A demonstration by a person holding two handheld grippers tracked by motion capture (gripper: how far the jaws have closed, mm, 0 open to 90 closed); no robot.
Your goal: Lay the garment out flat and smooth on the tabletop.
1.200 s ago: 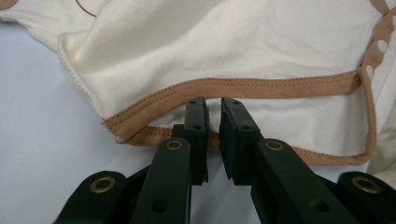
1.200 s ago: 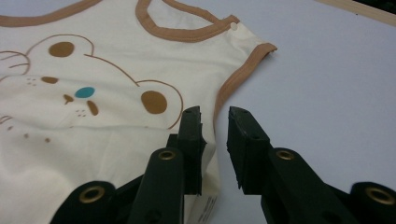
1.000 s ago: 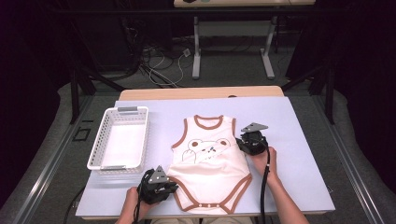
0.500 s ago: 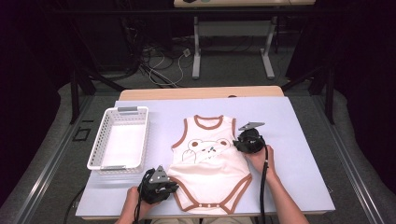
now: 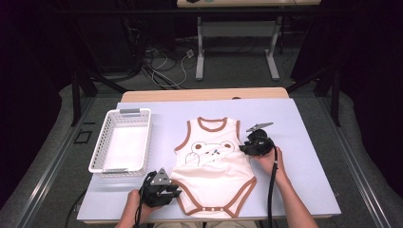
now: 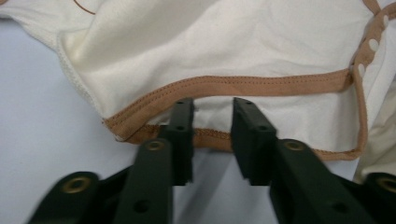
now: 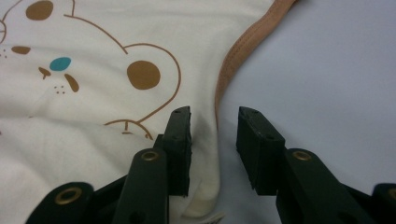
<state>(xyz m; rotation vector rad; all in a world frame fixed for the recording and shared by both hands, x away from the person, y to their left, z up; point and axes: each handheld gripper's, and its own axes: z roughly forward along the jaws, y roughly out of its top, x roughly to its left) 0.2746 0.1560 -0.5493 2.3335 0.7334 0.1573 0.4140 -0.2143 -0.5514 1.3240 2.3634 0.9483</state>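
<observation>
While flat, bodysuit (image 5: 211, 166) (grippers (image 5: 161, 190) apart)

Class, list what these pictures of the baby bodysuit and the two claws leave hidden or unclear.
- Bodysuit underside: hidden against the table in the high view.
- Snap fasteners: cut off by the left gripper view's right edge.
- Left claw jaw gap: too small in the high view.
- Basket near wall's inner face: turned away there.

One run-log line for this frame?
baby bodysuit: flat on table | left claw: just opening, at leg hem | right claw: opening, at side edge
</observation>
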